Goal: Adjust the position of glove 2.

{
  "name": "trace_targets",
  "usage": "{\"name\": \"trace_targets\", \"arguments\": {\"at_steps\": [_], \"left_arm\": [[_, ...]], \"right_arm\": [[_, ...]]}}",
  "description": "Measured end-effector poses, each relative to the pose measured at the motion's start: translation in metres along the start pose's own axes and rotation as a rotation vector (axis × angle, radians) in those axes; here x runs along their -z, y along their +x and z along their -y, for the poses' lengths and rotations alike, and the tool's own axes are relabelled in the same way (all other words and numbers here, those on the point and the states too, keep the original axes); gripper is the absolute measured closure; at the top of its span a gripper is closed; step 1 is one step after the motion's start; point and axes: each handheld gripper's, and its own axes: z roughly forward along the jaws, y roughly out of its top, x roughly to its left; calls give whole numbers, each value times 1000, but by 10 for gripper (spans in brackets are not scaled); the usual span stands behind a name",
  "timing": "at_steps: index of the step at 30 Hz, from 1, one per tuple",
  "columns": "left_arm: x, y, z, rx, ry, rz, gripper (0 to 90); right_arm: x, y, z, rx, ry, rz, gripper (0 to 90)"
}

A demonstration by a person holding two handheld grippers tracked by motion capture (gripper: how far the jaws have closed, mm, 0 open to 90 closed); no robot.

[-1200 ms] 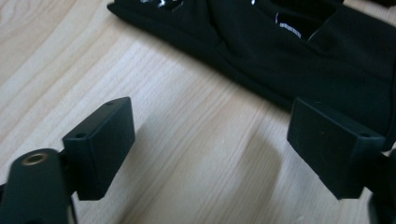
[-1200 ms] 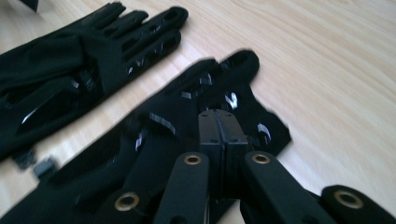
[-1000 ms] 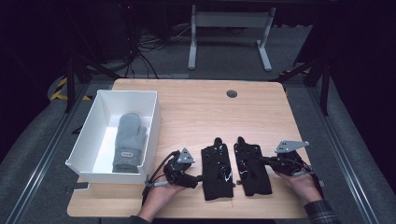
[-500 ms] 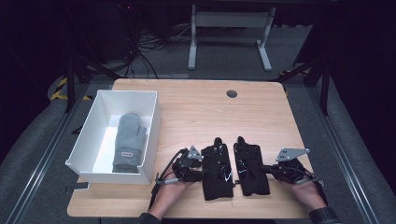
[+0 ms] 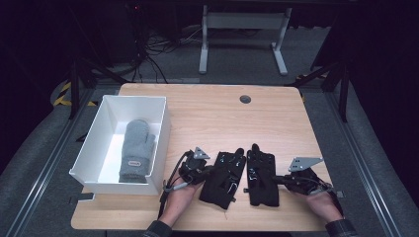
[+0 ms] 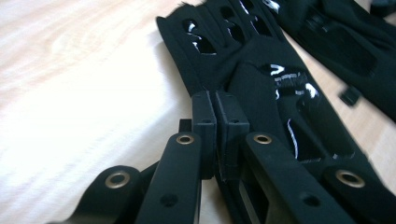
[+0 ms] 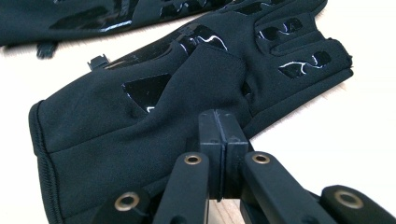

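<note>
Two black fabric gloves with glossy black grip patches lie palm-up side by side on the light wooden table (image 5: 207,106), near its front edge, and a person's hands hold a black two-jaw gripper against each. Taking the white rectangular plastic bin (image 5: 160,131) as landmark: the left black glove (image 5: 223,178) lies just to the bin's right, apart from it, and the right black glove (image 5: 262,177) lies beyond that, farther from the bin. Over the last second the left gripper (image 6: 215,105) has come in from beside the bin onto the outer edge of the left glove, and its jaws have just been closing; the left gripper view shows the pads now pressed together with a fold of the glove's edge seemingly pinched between them. The right gripper (image 7: 218,122) has stayed with its jaws fully together at the outer edge of the right glove, near the thumb, apparently nipping the fabric there, though how much cloth it holds is hard to tell. Judging from this, both gloves are now gripped and ready to be lifted, probably toward the bin. Inside the bin a grey knitted mitten (image 5: 136,149) lies flat with a small label at its cuff; its lettering is too small to read. No other writing or brand is legible.
</note>
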Motion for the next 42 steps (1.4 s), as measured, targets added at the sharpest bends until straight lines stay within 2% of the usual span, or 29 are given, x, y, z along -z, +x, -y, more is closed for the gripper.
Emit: {"name": "trace_targets", "arguments": {"at_steps": [3, 8, 10, 17, 26, 29, 42], "left_arm": [[2, 5, -5, 23, -31, -13, 880], [1, 8, -14, 39, -63, -12, 880], [1, 8, -18, 33, -70, -10, 881], [5, 1, -31, 32, -109, 27, 883], [8, -6, -45, 6, -149, 60, 884], [9, -10, -50, 7, -166, 84, 886], [5, -21, -58, -13, -166, 115, 900]], "right_arm": [[-1, 0, -1, 1, 0, -2, 900], [-3, 1, -3, 5, -3, -10, 900], [-5, 2, -5, 14, -4, -17, 900], [-14, 6, -13, 30, -7, -39, 900], [-26, 10, -24, 43, -11, -55, 900], [-33, 12, -31, 43, -12, -61, 900], [-59, 27, -56, 73, -17, -84, 900]]}}
